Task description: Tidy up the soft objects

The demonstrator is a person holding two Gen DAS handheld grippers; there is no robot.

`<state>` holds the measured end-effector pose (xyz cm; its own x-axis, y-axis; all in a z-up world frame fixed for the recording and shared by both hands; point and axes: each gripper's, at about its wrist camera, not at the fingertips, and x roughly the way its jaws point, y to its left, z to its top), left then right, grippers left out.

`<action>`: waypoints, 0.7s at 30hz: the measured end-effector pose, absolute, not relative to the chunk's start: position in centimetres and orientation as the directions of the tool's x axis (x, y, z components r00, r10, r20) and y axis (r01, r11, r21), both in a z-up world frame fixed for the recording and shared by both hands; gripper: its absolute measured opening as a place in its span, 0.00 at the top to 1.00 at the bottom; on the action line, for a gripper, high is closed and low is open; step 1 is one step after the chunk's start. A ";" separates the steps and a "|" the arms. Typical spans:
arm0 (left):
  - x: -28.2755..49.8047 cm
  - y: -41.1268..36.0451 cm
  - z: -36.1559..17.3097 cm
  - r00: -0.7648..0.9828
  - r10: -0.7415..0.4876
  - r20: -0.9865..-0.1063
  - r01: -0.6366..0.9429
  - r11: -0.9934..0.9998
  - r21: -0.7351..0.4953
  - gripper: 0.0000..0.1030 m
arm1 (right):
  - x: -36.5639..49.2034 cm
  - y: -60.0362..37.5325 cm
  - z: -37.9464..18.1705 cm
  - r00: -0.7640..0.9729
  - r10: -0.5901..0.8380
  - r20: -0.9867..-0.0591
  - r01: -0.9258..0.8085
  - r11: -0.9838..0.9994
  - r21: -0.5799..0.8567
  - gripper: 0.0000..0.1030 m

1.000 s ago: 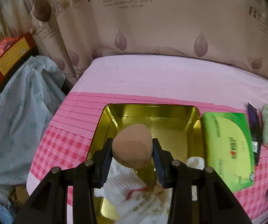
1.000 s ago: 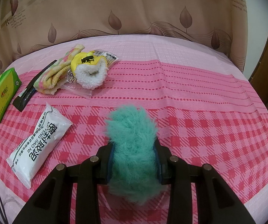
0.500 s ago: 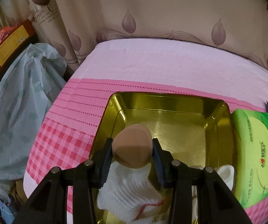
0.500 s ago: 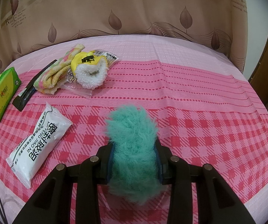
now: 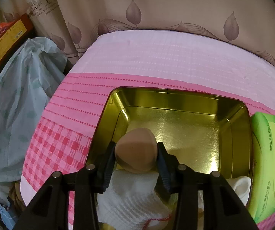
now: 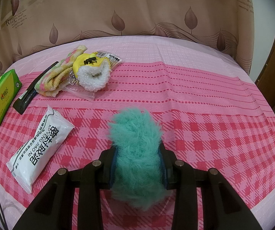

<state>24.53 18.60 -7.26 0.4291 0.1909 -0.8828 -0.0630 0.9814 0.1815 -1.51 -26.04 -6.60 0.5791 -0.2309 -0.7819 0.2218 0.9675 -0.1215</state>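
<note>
Over the gold metal tin (image 5: 175, 99), left gripper (image 5: 136, 154) fingers have carried the beige teardrop sponge (image 5: 135, 151) forward, ready to drop (right gripper (image 6: 137, 164) unchanged, clamping the teal fluffy puff (image 6: 135, 143)).

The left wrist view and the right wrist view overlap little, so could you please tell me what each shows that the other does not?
Only the left wrist view shows the gold tin, a white cloth in it, and the left gripper holding a tan sponge. Only the right shows the right gripper holding a teal fluffy toy, a white packet and a striped towel. Both show the green tissue pack and the pink tablecloth.
</note>
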 end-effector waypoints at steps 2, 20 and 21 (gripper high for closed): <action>24.6 18.6 -7.3 0.427 0.186 -0.885 -0.063 0.982 0.176 0.57 | -1.5 -26.3 -6.6 0.579 -0.231 -0.782 0.221 0.968 -0.122 0.67; 24.4 19.0 -7.9 0.397 0.188 -0.899 -0.063 0.982 0.177 0.46 | -1.5 -26.1 -6.6 0.579 -0.235 -0.781 0.222 0.967 -0.127 0.67; 24.4 18.9 -7.8 0.396 0.190 -0.898 -0.062 0.982 0.180 0.46 | -1.5 -26.0 -6.6 0.578 -0.239 -0.780 0.221 0.966 -0.132 0.67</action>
<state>24.39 18.93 -7.83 0.3962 0.1896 -0.8984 -0.0622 0.9818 0.1797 -1.52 -26.00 -6.60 0.5781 -0.2389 -0.7802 0.2213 0.9663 -0.1318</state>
